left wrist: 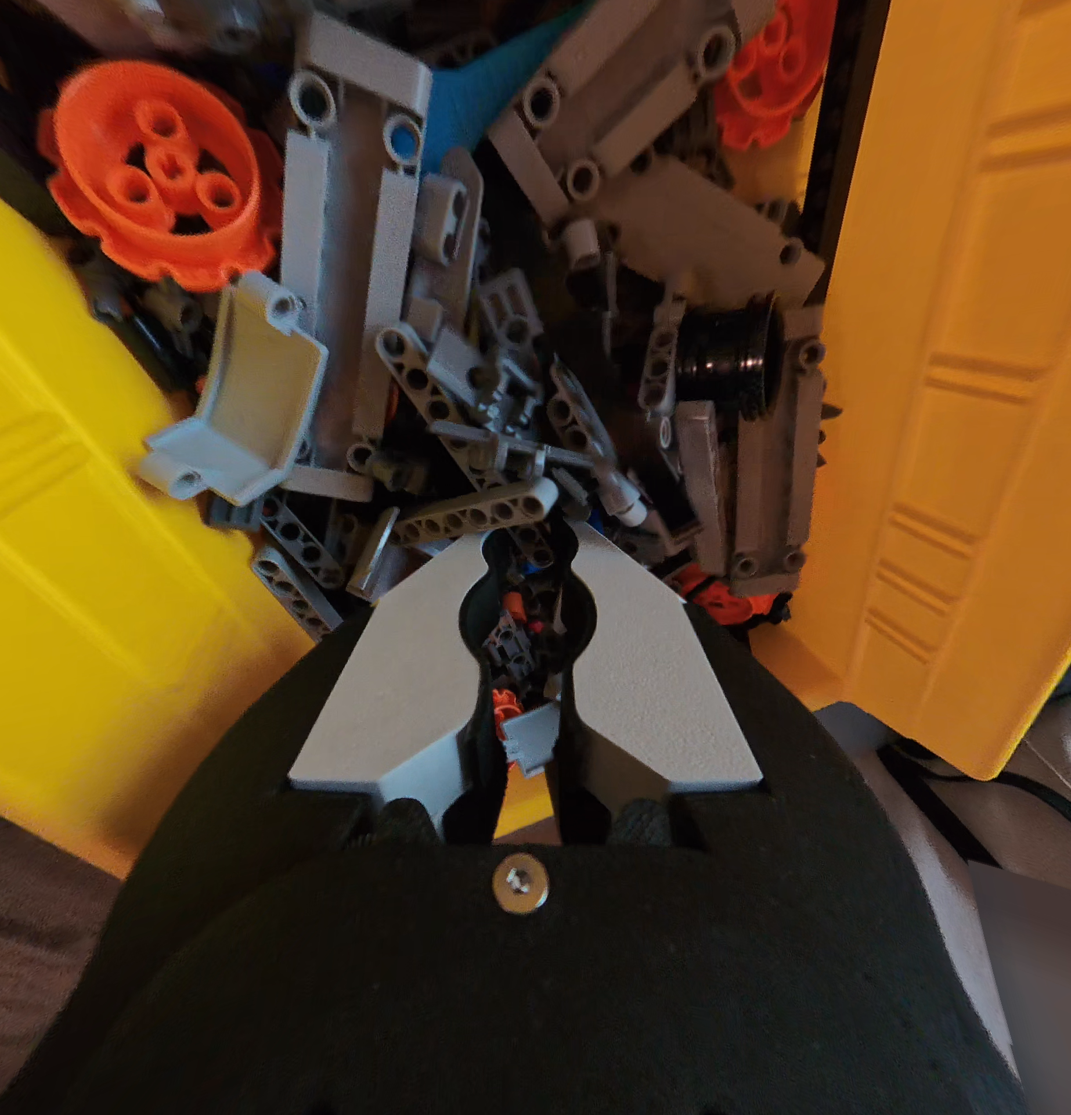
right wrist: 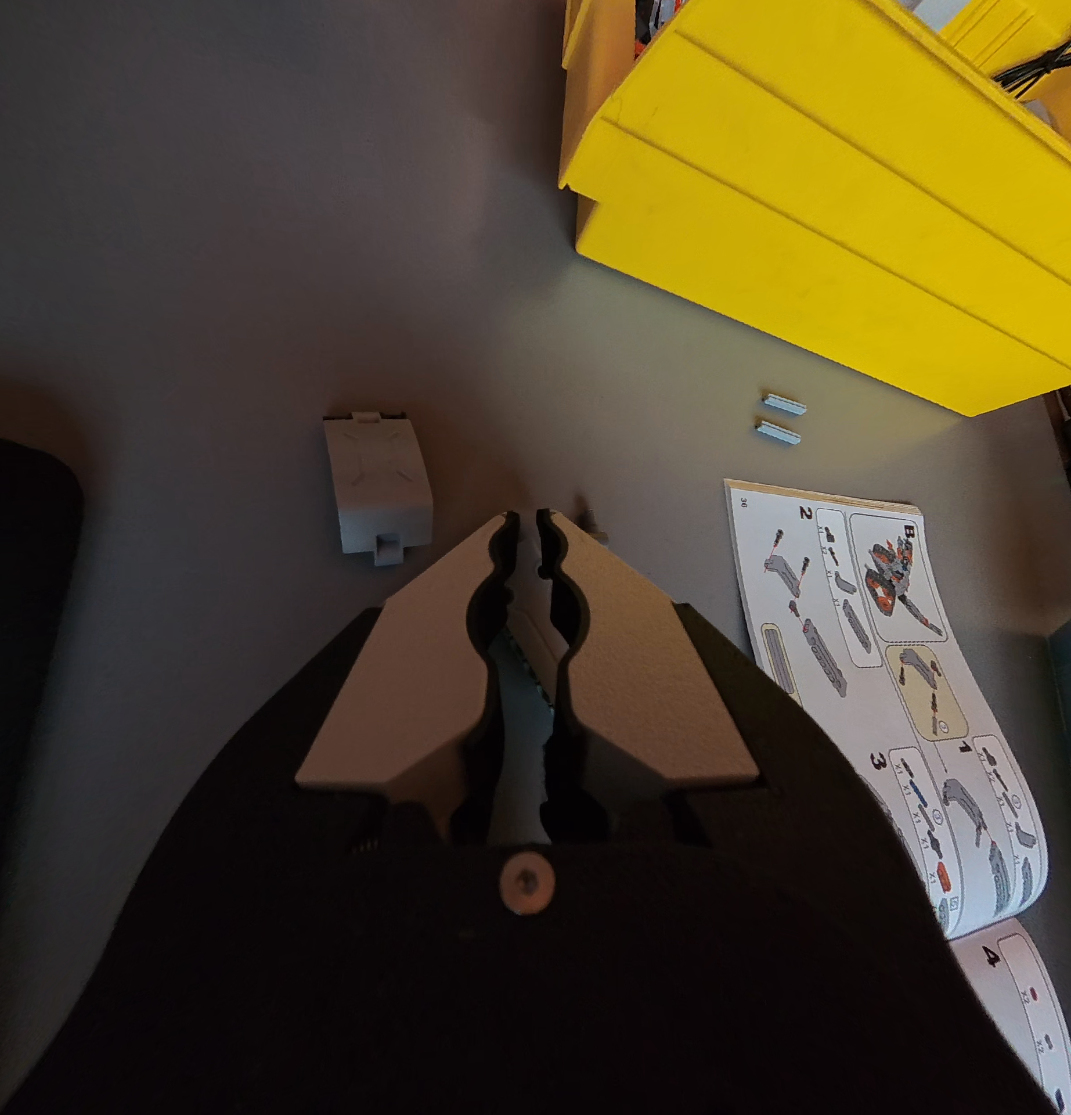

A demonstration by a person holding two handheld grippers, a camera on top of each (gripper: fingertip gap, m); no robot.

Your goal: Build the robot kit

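Left gripper (left wrist: 530,537): white wedge fingers w/ black wavy inner pads, nearly pressed together, only a narrow slit between; nothing seen pinched at the tips, though a small grey piece (left wrist: 530,739) shows through the slit low down, whether it is gripped can't be told. Tips hang just over a heap of plastic building parts inside a yellow bin (left wrist: 955,422), whose ribbed walls fill both sides & are blurred on the left. Nearest the tips: a grey holed beam (left wrist: 478,513), then a pale curved shell panel (left wrist: 249,398), a black spool-like wheel (left wrist: 729,368), long grey frames (left wrist: 346,253). Farther back, 2 orange toothed wheels: one whole (left wrist: 159,175), one cut off by the bin wall (left wrist: 768,78). Small bits deep in the pile too jumbled to count. Right gripper (right wrist: 527,519): same build, fingers close together, a pale grey part (right wrist: 524,766) sits wedged between the pads, mostly hidden, shape unclear. It hovers over a matte grey table (right wrist: 219,241). Just left of the tips a grey curved panel (right wrist: 379,482) lies flat; at right an open instruction booklet (right wrist: 882,694), pages curling, lower edge cut off. Beyond, 2 small pale bars (right wrist: 780,419) side by side, then a yellow bin (right wrist: 822,211), smooth & ridged, its inside out of sight. A dark rounded shape at far left is cut off, unidentifiable.
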